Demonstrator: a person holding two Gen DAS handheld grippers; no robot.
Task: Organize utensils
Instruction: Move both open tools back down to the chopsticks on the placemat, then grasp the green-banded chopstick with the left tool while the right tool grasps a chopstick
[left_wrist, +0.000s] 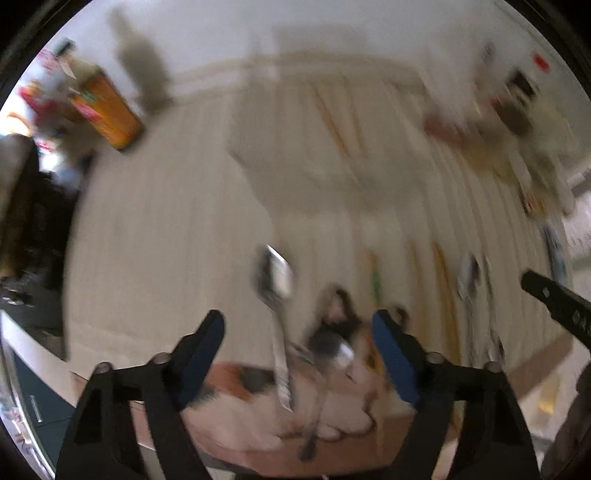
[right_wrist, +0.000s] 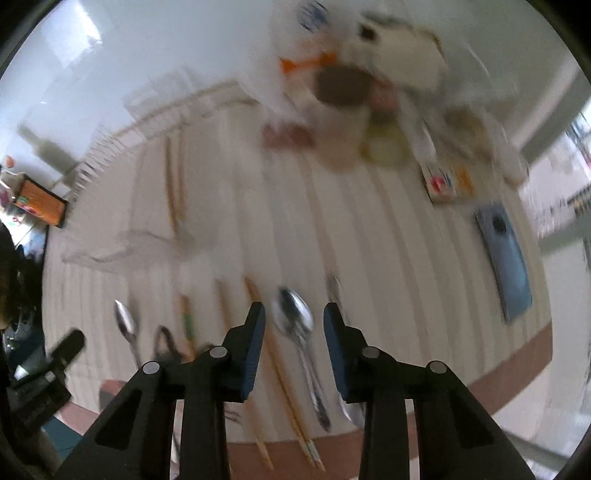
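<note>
Both views are motion-blurred. My left gripper (left_wrist: 297, 332) is open above the table's near edge, with a metal spoon (left_wrist: 277, 284) lying between its fingers and a dark utensil (left_wrist: 330, 343) just right of it. My right gripper (right_wrist: 294, 323) is open above a stack of metal spoons (right_wrist: 297, 323) that lie on the striped mat. Wooden chopsticks (right_wrist: 280, 373) lie left of those spoons. Another spoon (right_wrist: 125, 325) lies further left. A clear organizer tray (right_wrist: 147, 221) with chopsticks in it sits at the far left of the mat.
A blue phone (right_wrist: 506, 258) lies at the right of the mat. Blurred jars, packets and a plush toy (right_wrist: 391, 33) crowd the far right. An orange box (left_wrist: 110, 107) stands at the far left. The other gripper's fingertip (left_wrist: 554, 299) shows at right.
</note>
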